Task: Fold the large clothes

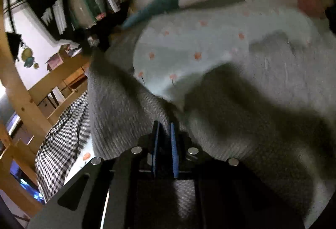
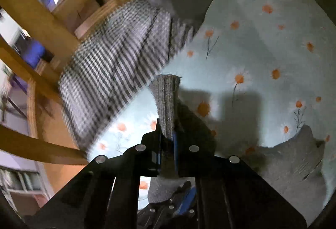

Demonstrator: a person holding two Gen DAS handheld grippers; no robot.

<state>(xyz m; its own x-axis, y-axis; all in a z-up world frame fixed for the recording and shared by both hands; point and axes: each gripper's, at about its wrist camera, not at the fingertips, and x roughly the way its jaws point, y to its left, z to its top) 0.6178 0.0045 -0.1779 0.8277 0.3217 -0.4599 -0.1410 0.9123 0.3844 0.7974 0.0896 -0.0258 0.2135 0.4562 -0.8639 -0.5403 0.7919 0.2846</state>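
Both my grippers pinched the grey knit sweater point(image 1: 130, 107) above the bed.

My left gripper point(image 1: 165, 134) clamped a fold; my right gripper point(image 2: 167, 141) held a ribbed edge over the floral sheet point(image 2: 262, 57), near the checked blanket point(image 2: 109, 69).

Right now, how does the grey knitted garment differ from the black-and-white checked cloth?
The grey knitted garment is plain and ribbed; the black-and-white checked cloth is patterned and thin. The garment is pinched in both the left claw and the right claw; the checked cloth lies unheld. Both rest over the pale floral sheet.
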